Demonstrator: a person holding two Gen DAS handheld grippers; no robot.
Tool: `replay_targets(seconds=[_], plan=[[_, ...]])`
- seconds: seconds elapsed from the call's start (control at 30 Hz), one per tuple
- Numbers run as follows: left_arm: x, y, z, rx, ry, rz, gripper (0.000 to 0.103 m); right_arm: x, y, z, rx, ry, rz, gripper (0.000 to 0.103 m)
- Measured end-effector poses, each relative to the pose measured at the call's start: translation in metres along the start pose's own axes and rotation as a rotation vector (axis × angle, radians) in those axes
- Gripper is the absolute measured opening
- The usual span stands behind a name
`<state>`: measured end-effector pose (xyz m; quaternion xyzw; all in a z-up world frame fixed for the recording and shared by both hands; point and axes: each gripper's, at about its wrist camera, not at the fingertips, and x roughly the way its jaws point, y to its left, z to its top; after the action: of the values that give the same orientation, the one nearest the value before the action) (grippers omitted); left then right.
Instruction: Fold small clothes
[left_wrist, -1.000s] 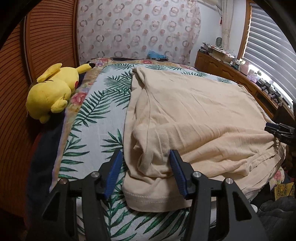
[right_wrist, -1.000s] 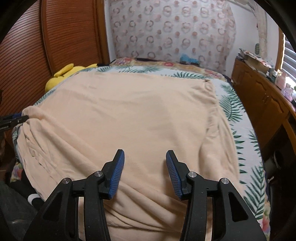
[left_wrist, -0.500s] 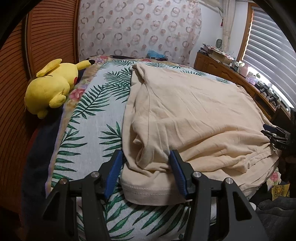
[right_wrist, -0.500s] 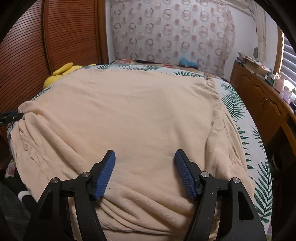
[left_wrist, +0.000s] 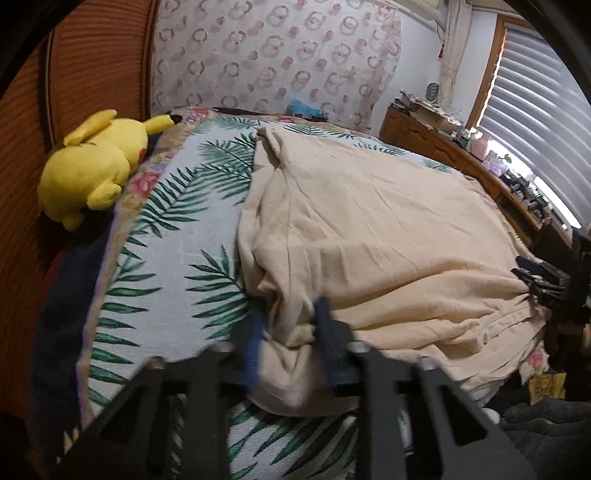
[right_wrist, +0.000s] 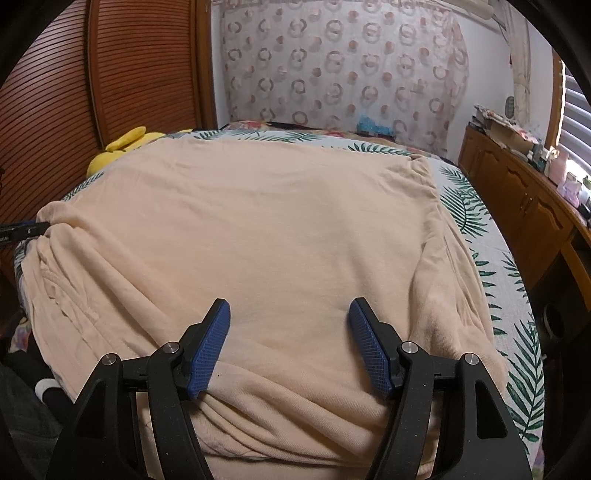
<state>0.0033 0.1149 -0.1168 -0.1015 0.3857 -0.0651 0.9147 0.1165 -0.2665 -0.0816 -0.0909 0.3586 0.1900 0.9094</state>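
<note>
Left gripper (left_wrist: 290, 345), bottom centre of its view: jaws have just been closing and now pinch a bunched fold at the near left corner of the shirt (left_wrist: 369, 229). Right gripper (right_wrist: 290, 350), bottom centre of its view: jaws released, spread wide over the near hem, nothing clamped. Judgement: the right should take all layers of its corner before any lift, matching the left. Shirt is beige, soft, creased, spread across the leaf-print bed cover (left_wrist: 177, 258) mid-frame; yellow plush toy (left_wrist: 92, 166) upper left
</note>
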Motion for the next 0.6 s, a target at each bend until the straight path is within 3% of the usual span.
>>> replay_targets(seconds=[0.07, 0.3, 0.6], plan=[[-0.003, -0.004, 0.002, 0.004, -0.018, -0.022, 0.003, 0.0, 0.0, 0.0, 0.001, 0.0, 0.001, 0.069], [-0.033, -0.035, 0.028, 0.071, -0.15, -0.086, 0.002, 0.0, 0.0, -0.001, 0.001, 0.001, 0.0, 0.069], [-0.039, -0.086, 0.072, 0.183, -0.223, -0.192, 0.002, -0.014, -0.016, 0.004, 0.044, 0.029, -0.036, 0.068]])
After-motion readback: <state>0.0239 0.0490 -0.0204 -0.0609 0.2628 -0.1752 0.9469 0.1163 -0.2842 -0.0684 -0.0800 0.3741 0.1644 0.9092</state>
